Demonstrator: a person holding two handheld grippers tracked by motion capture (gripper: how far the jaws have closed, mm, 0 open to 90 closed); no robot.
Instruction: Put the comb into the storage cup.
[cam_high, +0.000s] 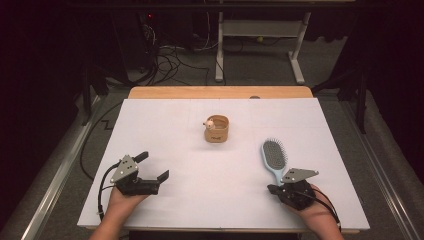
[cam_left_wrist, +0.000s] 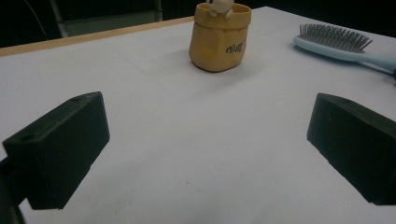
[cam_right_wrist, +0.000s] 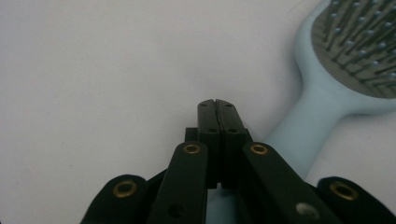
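Note:
A light blue hairbrush (cam_high: 274, 155) lies bristles up on the white table cover (cam_high: 200, 200), its handle pointing toward the near right. My right gripper (cam_high: 272, 189) sits at the end of that handle, jaws pressed together with nothing between them. In the right gripper view the shut gripper (cam_right_wrist: 217, 103) has the hairbrush (cam_right_wrist: 345, 51) just to its right. My left gripper (cam_high: 153, 166) rests at the near left, open wide and empty. In its own view the left gripper (cam_left_wrist: 208, 112) faces a tan pouch (cam_left_wrist: 219, 44) and the hairbrush (cam_left_wrist: 334, 39).
The tan pouch (cam_high: 216, 131) stands upright mid-table with a small pale toy figure (cam_high: 210, 122) peeking from its top. The table's wooden far edge (cam_high: 220, 92) shows beyond the cover. Cables and a desk frame (cam_high: 260, 45) lie on the floor behind.

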